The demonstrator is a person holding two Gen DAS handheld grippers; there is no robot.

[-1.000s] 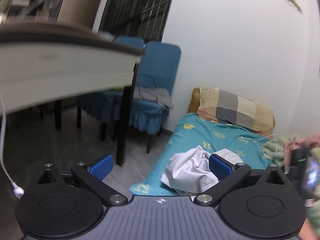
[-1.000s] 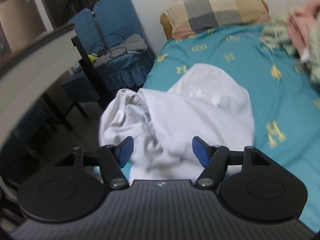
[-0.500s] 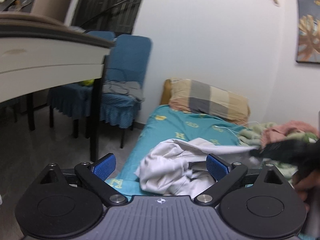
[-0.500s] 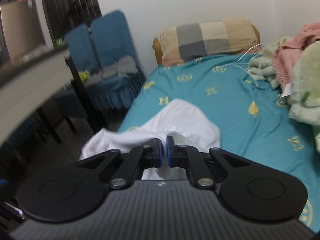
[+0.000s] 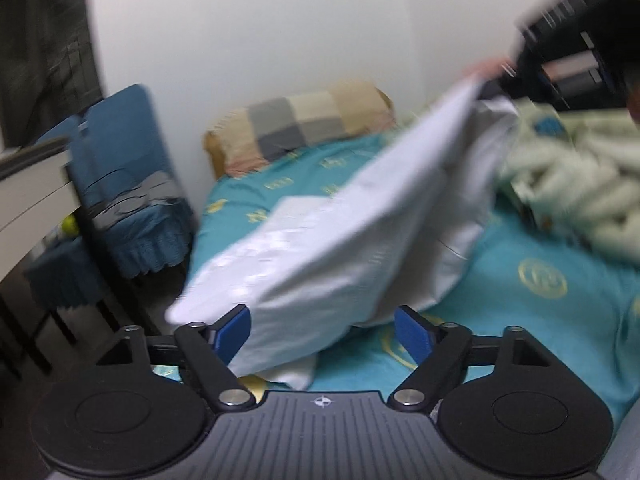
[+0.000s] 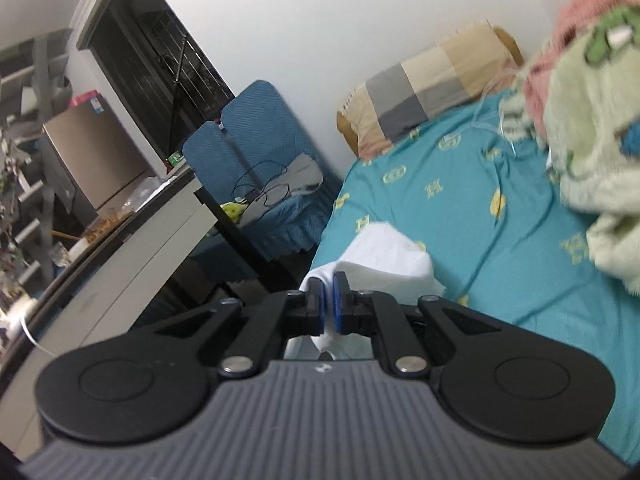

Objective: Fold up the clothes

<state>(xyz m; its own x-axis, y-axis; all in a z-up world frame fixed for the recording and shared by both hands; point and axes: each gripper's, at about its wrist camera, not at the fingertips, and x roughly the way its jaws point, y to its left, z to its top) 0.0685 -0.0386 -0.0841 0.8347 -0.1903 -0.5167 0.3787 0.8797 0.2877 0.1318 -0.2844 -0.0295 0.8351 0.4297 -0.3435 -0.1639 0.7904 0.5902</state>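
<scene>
A blue chair (image 5: pixel 132 184) stands left, just beside the bed (image 5: pixel 540 312). The left gripper (image 5: pixel 322 330) hangs wide open and empty at the near bed edge. The white garment (image 5: pixel 340 240) stretches up rightward, its far corner pinched between the right gripper (image 6: pixel 327 308) fingers. Bare teal sheet lies beyond; blankets (image 6: pixel 592 128) crowd the right.

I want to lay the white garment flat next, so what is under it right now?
Under the lifted white garment lies the teal bedsheet with yellow prints. The right gripper holds one corner up. Whatever lies beneath its draped lower part is hidden.
</scene>
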